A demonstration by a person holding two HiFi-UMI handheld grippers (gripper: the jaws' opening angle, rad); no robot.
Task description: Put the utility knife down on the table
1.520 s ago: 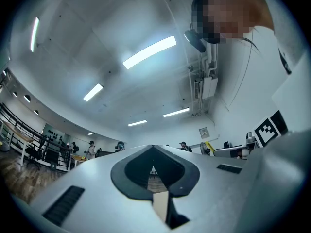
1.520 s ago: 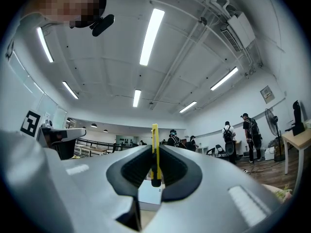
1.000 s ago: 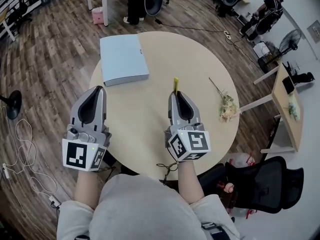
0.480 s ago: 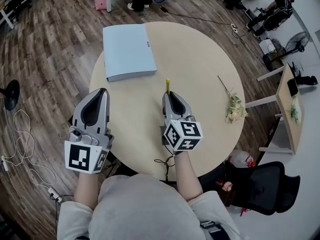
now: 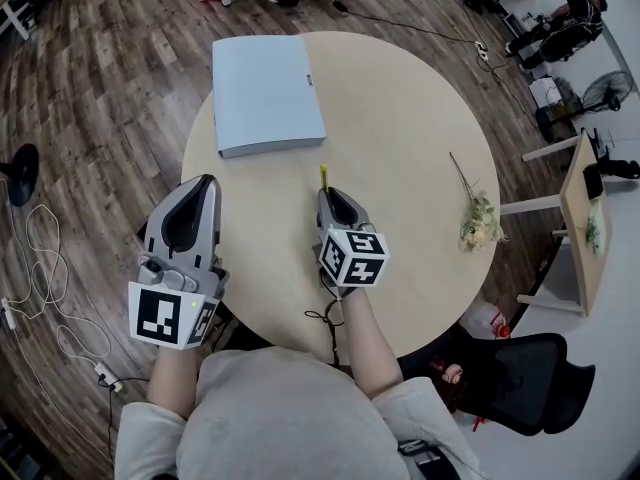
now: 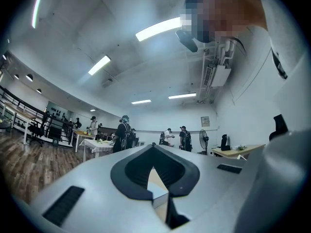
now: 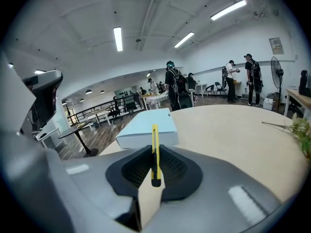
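A slim yellow utility knife point(image 5: 324, 177) point(image 7: 155, 152) sticks out forward from my right gripper point(image 5: 331, 196) point(image 7: 155, 155), whose jaws are shut on it, over the round beige table point(image 5: 400, 118) near its front middle. My left gripper point(image 5: 196, 186) point(image 6: 152, 149) hangs at the table's left edge, jaws closed together with nothing between them. It points up and away, so its view shows mostly ceiling and room.
A light blue flat box point(image 5: 266, 94) point(image 7: 146, 127) lies at the table's back left, just ahead of the knife. A dried flower sprig point(image 5: 477, 215) point(image 7: 297, 128) lies near the right edge. A black chair point(image 5: 520, 383) stands at the lower right, cables point(image 5: 40, 288) on the wooden floor at left.
My right gripper with the knife has drifted left and a little nearer the blue box. The left gripper has stayed about where it was.
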